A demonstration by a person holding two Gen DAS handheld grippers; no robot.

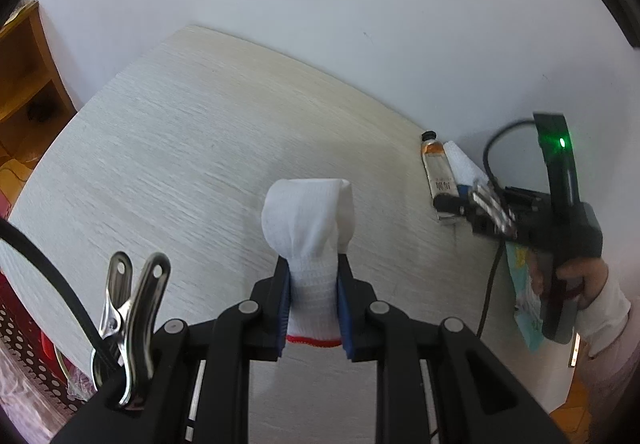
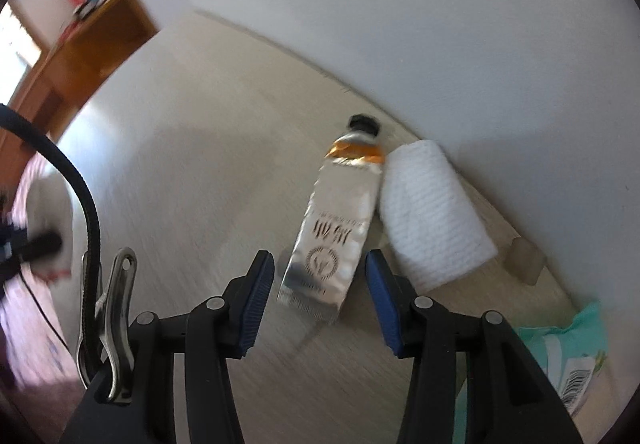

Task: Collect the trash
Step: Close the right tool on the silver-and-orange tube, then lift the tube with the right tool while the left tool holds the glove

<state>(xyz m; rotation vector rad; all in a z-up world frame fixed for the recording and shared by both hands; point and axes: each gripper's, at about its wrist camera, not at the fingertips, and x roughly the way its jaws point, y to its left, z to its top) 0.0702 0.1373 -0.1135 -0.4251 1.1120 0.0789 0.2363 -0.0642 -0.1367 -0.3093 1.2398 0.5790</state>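
Left gripper holds trash; right gripper lines up on a tube.
Left wrist: the left gripper [image 1: 313, 294] is clamped on a white cotton glove [image 1: 310, 228] above the surface [image 1: 180, 148]. Right wrist: the right gripper [image 2: 320, 294] stands half open, empty, over the silver tube [image 2: 332, 228]; closing could snag the touching white roll [image 2: 434, 212].

Pale wood-grain desk [image 1: 180, 148] against white wall. Silver tube [image 2: 336, 228], white cloth roll [image 2: 432, 212] touching at back edge; teal packet [image 2: 568, 360] at right edge.
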